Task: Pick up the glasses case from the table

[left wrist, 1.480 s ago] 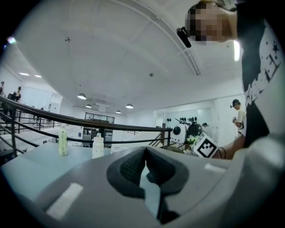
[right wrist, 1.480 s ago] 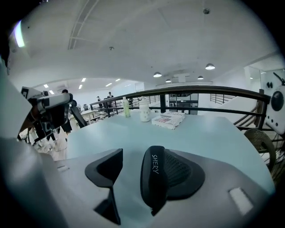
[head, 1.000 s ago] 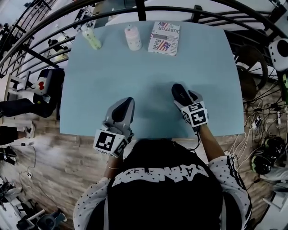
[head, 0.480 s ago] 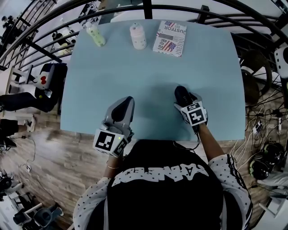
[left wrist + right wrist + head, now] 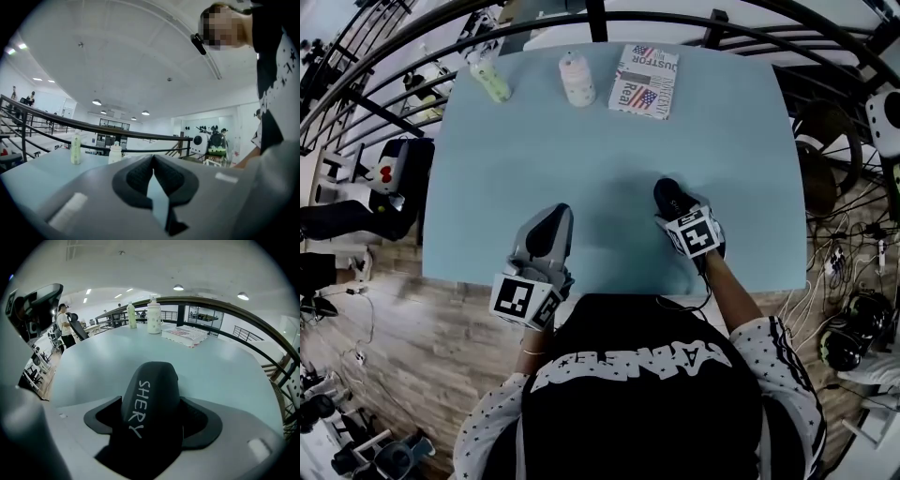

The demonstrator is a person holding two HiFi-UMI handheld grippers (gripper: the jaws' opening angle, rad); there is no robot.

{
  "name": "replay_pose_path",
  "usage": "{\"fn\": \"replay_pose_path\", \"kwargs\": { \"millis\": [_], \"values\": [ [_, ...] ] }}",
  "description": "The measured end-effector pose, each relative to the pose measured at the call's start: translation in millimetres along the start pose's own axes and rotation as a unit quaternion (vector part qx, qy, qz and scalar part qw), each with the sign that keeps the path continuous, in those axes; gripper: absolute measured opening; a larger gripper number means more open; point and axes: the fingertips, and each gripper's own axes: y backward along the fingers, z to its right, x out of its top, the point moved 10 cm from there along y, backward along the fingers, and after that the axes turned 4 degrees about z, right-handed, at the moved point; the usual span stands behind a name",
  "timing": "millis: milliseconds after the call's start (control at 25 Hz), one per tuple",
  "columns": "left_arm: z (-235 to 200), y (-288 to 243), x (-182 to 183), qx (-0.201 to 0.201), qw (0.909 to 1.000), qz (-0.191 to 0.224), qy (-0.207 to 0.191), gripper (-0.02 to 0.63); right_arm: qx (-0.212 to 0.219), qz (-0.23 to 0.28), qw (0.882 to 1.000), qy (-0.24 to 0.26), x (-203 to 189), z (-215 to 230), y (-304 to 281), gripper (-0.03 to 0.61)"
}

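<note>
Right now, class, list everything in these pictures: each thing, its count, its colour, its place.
table: one, light blue, before the person
glasses case: one, black with white lettering, table's near right
green bottle: one, pale green, far left corner
white bottle: one, white, far edge, beside the green
book: one, flag-printed cover, far edge, right of the bottles
railing: one, black, beyond the table
left gripper: one, grey, near edge, fingers together, empty
right gripper: one, grey, fingers apart around the glasses case, just been opening
</note>
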Motion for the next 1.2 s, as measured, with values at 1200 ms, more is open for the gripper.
{"fn": "replay_pose_path", "kwargs": {
  "millis": [1200],
  "values": [
    [22.5,-7.0,7.6,-0.008,0.9996,0.017,-0.023,0.0,0.057,0.255,0.958,-0.12,52.1,10.2,116.8,0.382]
  ]
}}
